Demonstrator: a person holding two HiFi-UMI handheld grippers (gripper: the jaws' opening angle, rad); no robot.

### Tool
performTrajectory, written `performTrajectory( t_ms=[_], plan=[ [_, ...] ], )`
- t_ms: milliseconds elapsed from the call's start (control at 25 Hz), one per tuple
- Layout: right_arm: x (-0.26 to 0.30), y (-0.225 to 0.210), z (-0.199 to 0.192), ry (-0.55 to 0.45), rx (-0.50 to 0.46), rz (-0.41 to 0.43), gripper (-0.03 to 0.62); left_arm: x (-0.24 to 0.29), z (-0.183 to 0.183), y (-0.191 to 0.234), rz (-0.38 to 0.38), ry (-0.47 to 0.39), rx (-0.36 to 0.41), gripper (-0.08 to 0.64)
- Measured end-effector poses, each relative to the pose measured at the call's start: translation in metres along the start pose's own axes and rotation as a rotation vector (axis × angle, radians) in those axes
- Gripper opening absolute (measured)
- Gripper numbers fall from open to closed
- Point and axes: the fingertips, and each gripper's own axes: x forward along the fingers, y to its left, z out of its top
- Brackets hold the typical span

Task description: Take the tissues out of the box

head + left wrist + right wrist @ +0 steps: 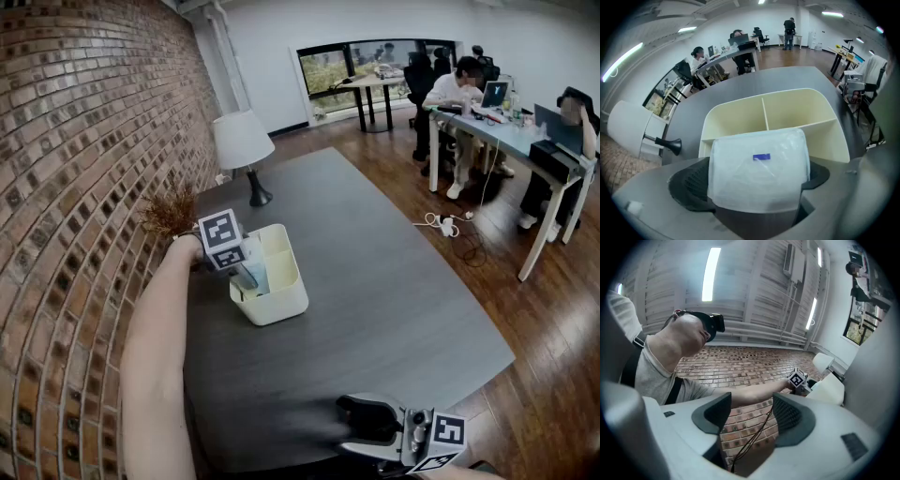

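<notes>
Left gripper view: the left gripper [754, 180] is clamped on a plastic-wrapped tissue pack [759, 168], pads pressing its two sides, at the near compartment of a cream divided box [801, 110]. Whether the pack's lower end has cleared the rim cannot be told from any view.

The right gripper [751, 416], at 5 o'clock from the box by the near edge of the table [394, 281], hangs with jaws apart and nothing between them, angled up toward the brick wall [84, 141].

Nothing braces the box, which is probably the main risk. If the pack catches on a wall or divider, the light container could ride up with it, skid or tip. The slick wrap may also slide between the pads, and a hard squeeze would crumple the soft pack.

A white-shaded lamp [243, 141] stands at 12 o'clock from the box and a dried brown sprig [171, 214] at 10 o'clock, both close enough to be clipped by a wide swing. People work at desks well apart at 2 o'clock. The tabletop toward 3 o'clock looks the safest place to set the pack down.
</notes>
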Motion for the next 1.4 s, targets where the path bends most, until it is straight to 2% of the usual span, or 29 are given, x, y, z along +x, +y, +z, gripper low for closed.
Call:
performTrajectory(
  t_ms=[40,80,200,360,520,640,720,880,1000,1120,1240,1400],
  plan=[
    [0.0,0.001,0.001,0.006,-0.003,0.004,0.282,-0.001,0.001,-0.001,0.005,-0.002,0.013,0.519],
    [0.001,0.002,0.001,0.011,-0.005,0.008,0.282,-0.002,0.002,-0.001,0.01,-0.002,0.023,0.5],
    [0.002,0.005,0.003,0.017,-0.004,0.015,0.282,-0.006,0.004,0.0,0.028,-0.003,0.032,0.491],
    [-0.002,0.001,-0.001,0.025,-0.017,0.003,0.282,-0.026,0.005,0.008,0.095,-0.018,0.024,0.489],
    [-0.004,-0.001,-0.002,0.031,-0.027,-0.005,0.282,-0.066,0.023,0.002,0.155,-0.087,0.052,0.489],
    [-0.005,-0.003,-0.002,0.025,-0.025,-0.018,0.282,-0.101,0.018,0.001,0.254,-0.093,0.056,0.488],
    [-0.005,-0.005,-0.001,0.024,-0.026,-0.03,0.282,-0.127,0.017,-0.007,0.321,-0.137,0.056,0.489],
    [-0.004,-0.008,0.0,0.036,-0.037,-0.049,0.282,-0.182,0.014,-0.039,0.425,-0.287,0.037,0.488],
    [-0.002,-0.01,-0.002,0.029,-0.032,-0.07,0.281,-0.216,0.014,-0.074,0.502,-0.489,-0.036,0.488],
    [0.0,-0.012,-0.002,0.03,-0.041,-0.086,0.281,-0.233,0.019,-0.123,0.504,-0.837,-0.203,0.488],
    [0.002,-0.01,-0.006,0.031,-0.042,-0.091,0.281,-0.225,0.018,-0.18,0.417,-1.195,-0.418,0.487],
    [-0.004,-0.004,-0.011,0.042,-0.025,-0.094,0.281,-0.195,0.014,-0.254,0.253,-1.574,-0.696,0.485]
  ],
)
